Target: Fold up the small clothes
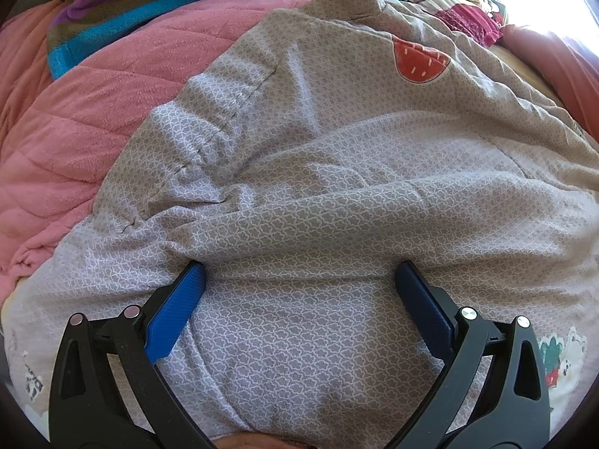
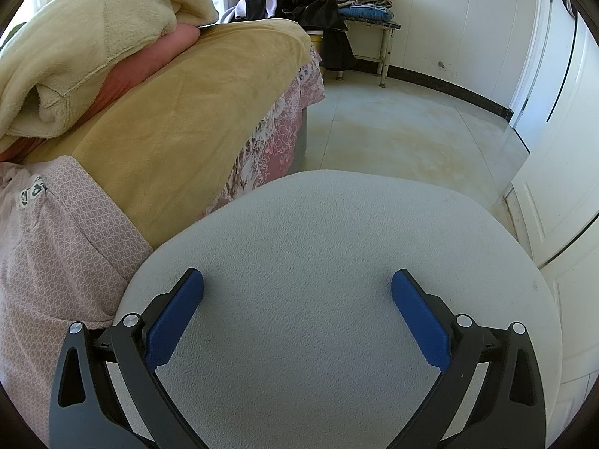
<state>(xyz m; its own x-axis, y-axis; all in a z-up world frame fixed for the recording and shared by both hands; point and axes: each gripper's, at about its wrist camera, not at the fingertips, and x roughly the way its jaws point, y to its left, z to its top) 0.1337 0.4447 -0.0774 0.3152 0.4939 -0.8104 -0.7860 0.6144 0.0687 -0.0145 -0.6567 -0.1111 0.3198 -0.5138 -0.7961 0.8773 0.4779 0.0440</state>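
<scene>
A small grey garment (image 1: 307,172) with a fine white lattice pattern and a red patch (image 1: 419,63) lies spread over the bed, filling the left wrist view. A sleeve-like fold crosses it from left to right. My left gripper (image 1: 299,280) hovers open right above its near part, blue pads (image 1: 176,310) wide apart, nothing between them. In the right wrist view the same patterned garment (image 2: 56,262) shows at the left edge. My right gripper (image 2: 297,286) is open over a white textured tabletop (image 2: 318,243), beside the garment and holding nothing.
A pink quilt (image 1: 75,119) and a striped blanket (image 1: 123,3) lie left of the garment. A tan blanket (image 2: 179,119) and a folded cream fleece (image 2: 86,45) cover the bed. Beyond lie tiled floor (image 2: 404,134), a bench with dark clothes (image 2: 337,3) and white doors (image 2: 554,119).
</scene>
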